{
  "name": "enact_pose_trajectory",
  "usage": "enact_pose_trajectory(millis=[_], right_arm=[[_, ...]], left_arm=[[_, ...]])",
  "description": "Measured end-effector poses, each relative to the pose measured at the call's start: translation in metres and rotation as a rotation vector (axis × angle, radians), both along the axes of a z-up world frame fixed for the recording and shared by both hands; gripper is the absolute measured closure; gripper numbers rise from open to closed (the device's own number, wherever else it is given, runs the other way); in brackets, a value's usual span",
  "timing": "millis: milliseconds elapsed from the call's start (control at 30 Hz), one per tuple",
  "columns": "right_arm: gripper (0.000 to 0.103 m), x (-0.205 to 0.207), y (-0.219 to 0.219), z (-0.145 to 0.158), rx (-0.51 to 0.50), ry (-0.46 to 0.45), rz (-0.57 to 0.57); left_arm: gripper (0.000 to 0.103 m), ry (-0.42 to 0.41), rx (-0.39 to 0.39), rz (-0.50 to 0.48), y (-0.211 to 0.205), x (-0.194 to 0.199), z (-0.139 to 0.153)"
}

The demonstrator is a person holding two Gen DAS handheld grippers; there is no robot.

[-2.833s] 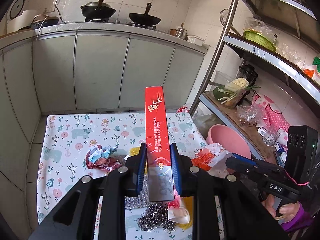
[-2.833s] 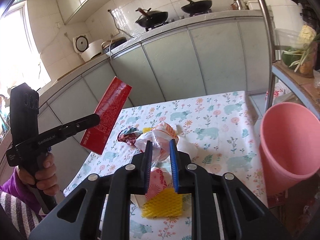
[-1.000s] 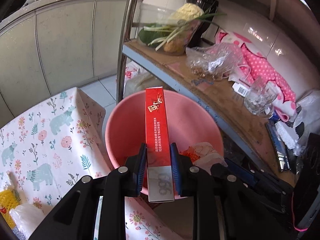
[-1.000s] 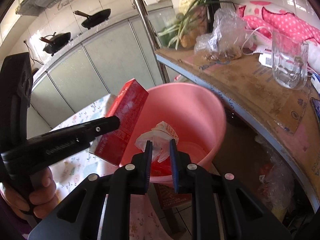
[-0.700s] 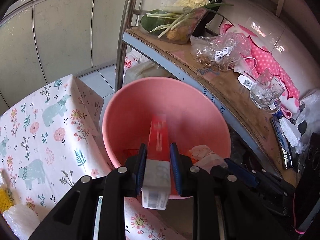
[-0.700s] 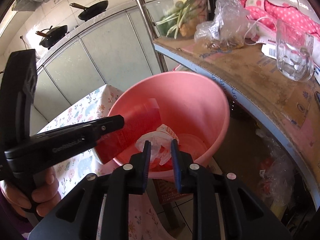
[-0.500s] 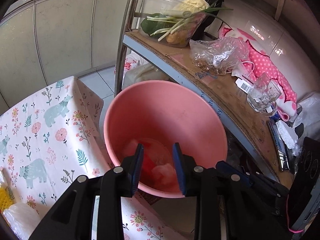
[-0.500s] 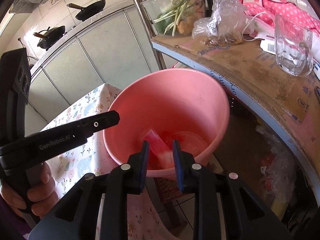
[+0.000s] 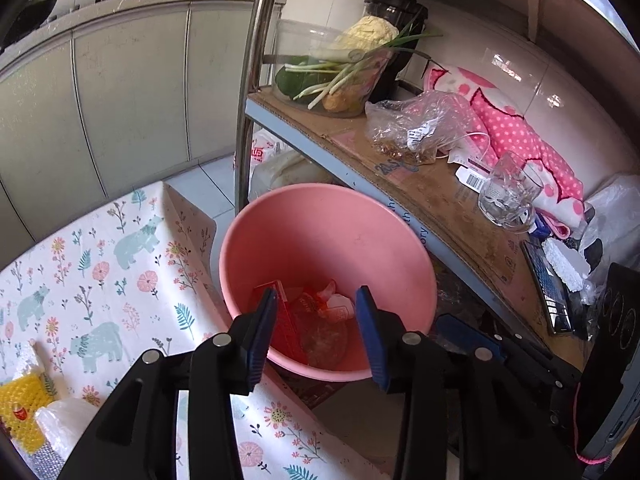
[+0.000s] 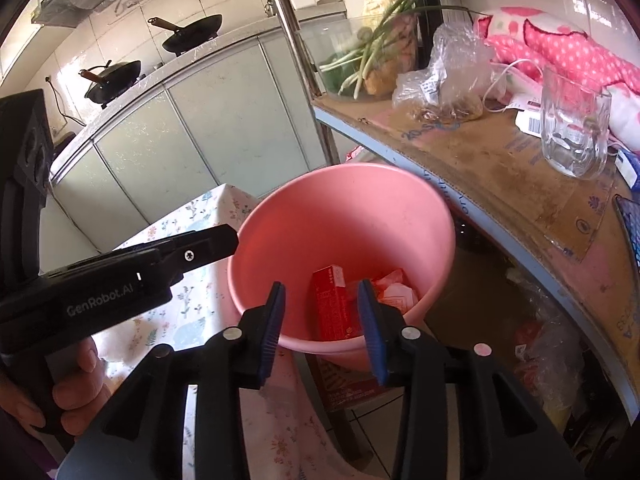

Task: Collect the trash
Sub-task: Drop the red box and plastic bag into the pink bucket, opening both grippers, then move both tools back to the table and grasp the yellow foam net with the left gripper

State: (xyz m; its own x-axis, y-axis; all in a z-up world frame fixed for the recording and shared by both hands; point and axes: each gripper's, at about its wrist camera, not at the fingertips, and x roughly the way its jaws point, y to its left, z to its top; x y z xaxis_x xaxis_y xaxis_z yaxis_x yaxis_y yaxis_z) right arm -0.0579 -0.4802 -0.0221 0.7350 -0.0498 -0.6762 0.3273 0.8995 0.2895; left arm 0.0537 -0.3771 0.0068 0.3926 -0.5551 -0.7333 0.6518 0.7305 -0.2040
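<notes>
left claw (image 9: 316, 328) wide | right claw (image 10: 322, 320) wide | yellow net (image 9: 20, 408) left-view only

We note a red box (image 10: 331, 305) lying tilted inside the pink bucket (image 10: 340, 204), beside a crumpled red-and-white wrapper (image 10: 394, 290) at the bottom.

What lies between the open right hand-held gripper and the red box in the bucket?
Nothing solid: in the right wrist view the right hand-held gripper hangs open above the pink bucket, with only air down to the red box beside the crumpled wrapper.
</notes>
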Motion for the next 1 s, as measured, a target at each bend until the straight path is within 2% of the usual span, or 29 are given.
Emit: enact_pose_trajectory(millis=[367,433,767,1000], right_arm=[[0.061,-0.005,0.025,0.015,-0.004,-0.016,0.041],[0.055,-0.006,0.028,0.016,0.012,-0.015,0.05],[0.055,-0.01,0.059,0.03,-0.015,-0.03,0.097],[0.055,-0.008,0.083,0.039,-0.041,-0.038,0.148]], left_arm=[[0.059,-0.058,-0.027,0.001,0.027,-0.023,0.028],[0.059,-0.058,-0.032,0.002,0.034,-0.025,0.032],[0.056,-0.096,-0.054,0.006,0.067,-0.042,0.047],[0.054,-0.093,-0.071,0.031,0.096,-0.049,0.049]])
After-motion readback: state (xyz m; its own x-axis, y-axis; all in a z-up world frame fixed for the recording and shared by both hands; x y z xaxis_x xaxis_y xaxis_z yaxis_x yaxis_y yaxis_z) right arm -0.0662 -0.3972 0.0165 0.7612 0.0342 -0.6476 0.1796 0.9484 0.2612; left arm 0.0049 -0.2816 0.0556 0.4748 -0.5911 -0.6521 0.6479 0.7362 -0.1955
